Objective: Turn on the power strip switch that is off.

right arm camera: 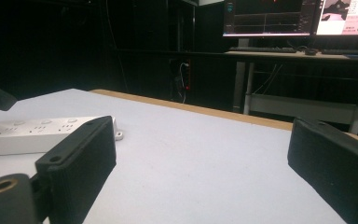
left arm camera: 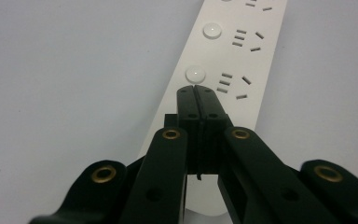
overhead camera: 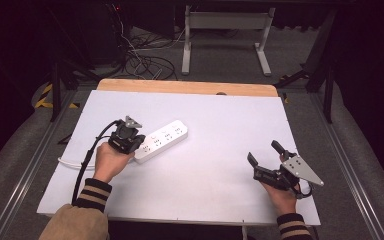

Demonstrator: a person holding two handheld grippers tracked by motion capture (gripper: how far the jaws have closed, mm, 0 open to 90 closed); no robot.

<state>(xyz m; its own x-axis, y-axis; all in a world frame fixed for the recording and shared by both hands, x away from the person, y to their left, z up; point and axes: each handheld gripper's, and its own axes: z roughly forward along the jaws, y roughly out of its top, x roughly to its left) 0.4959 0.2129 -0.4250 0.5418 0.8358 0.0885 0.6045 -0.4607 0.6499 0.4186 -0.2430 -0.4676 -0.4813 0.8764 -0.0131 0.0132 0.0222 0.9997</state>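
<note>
So on the left, the left tongs (left arm camera: 201, 88) are pinched fully together with nothing between them, tip hovering right by a round button on the one white power strip (overhead camera: 161, 139), which lies left of centre on the worktop (overhead camera: 220, 125). Looks like a switch-pressing step; next move probably needs a straight push down. Over on the right, the right tongs (overhead camera: 266, 152) sit wide apart, empty, just resting.

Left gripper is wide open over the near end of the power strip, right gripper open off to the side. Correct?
Not quite: the left gripper is shut, jaws pressed together over the power strip, as the left gripper view shows. The right gripper is open, off to the side.
</note>
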